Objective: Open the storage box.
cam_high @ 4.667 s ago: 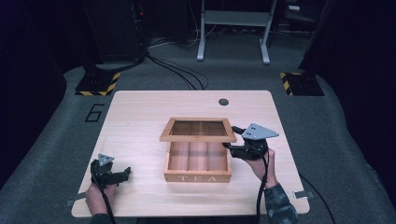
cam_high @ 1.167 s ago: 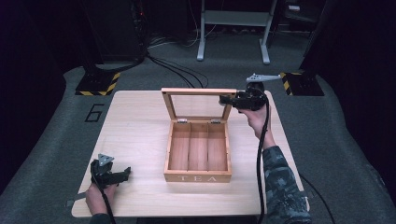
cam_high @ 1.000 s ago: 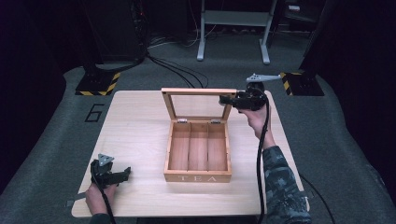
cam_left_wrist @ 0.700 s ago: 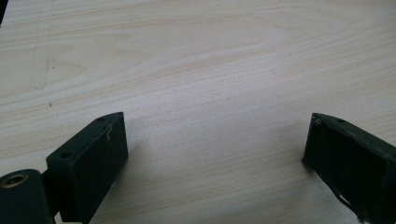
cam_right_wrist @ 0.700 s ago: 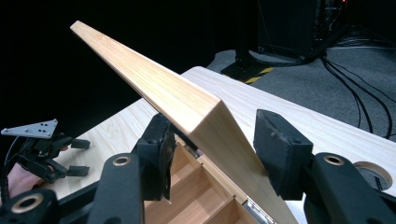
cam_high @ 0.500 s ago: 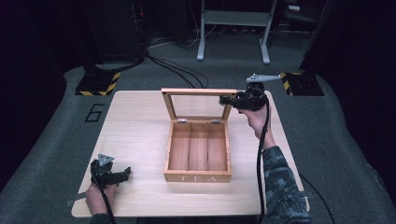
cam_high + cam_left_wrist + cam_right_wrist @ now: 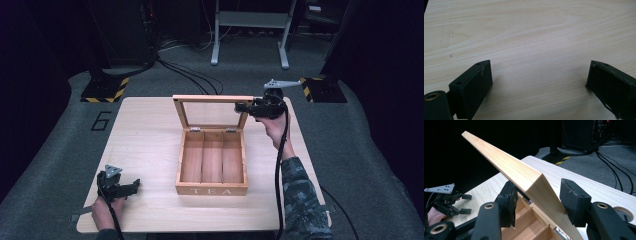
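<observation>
Tongs (image 7: 537, 202) astride lid (image 7: 524, 173) corner

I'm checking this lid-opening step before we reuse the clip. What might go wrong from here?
The right gripper holds the lid only at its top corner, so the upright lid may slip free and drop shut. Pushing further back might strain the hinges or tip the tea box. The left gripper rests open on the table, away from the box, so nothing steadies it.
</observation>
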A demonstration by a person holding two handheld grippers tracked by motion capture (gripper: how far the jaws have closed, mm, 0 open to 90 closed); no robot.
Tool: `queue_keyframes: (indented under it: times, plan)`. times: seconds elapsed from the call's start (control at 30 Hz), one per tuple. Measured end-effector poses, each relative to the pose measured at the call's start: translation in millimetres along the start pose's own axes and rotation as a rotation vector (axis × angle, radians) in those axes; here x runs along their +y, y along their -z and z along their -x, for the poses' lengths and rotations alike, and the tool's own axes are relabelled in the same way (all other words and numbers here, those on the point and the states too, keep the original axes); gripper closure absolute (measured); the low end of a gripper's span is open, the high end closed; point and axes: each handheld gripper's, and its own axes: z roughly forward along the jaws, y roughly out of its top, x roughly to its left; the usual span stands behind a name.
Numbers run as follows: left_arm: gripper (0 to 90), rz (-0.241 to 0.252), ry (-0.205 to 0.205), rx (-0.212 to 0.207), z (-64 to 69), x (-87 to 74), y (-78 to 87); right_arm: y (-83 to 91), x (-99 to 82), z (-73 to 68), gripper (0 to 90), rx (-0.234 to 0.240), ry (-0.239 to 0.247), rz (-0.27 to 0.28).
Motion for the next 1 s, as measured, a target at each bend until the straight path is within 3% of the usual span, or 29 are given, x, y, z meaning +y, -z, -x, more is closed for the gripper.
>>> queue_keyframes:
  times: [1.0]
  plan:
    - [6.1,0.001,0.001,0.0,0.1,0.0,-0.1,2.0,-0.1,0.1,49.6,-0.011,0.005,0.008]
